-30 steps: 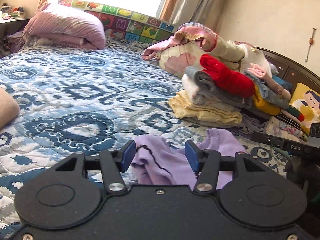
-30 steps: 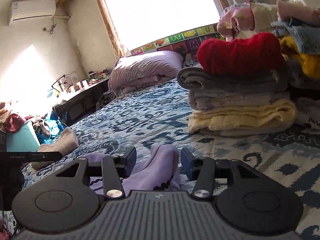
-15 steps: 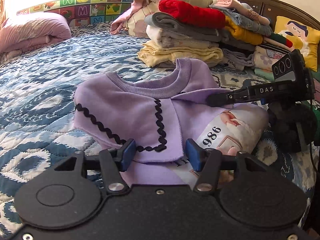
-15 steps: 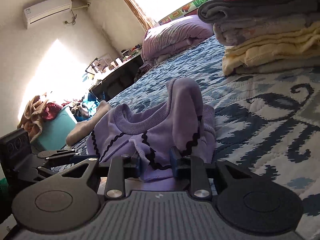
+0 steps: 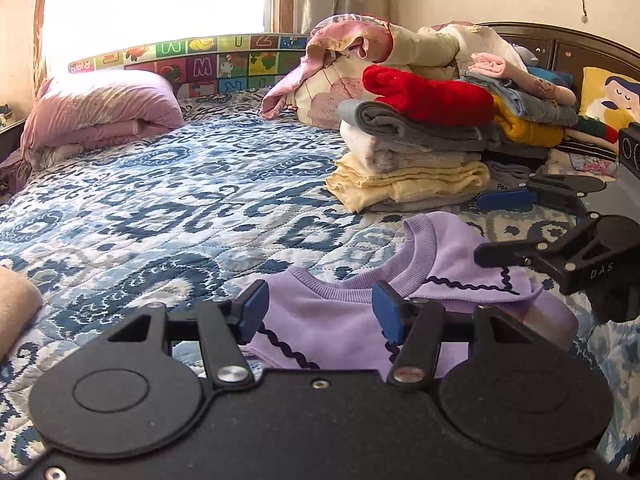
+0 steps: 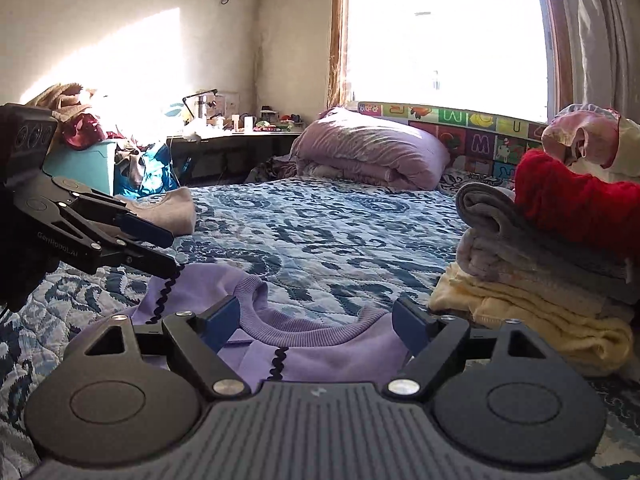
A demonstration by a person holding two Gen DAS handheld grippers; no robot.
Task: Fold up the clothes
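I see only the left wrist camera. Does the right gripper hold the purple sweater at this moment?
Observer: No. In the right wrist view the right gripper is opening its fingers. The collar of the purple sweater lies between them, and neither finger presses on it.
Operator: Thank you. Does my left gripper touch any cloth? I cannot see its fingers from the side.
Observer: From the side, the black wavy trim on a raised flap of the sweater climbs up to the lower finger of the left gripper. I cannot tell whether it is caught there.
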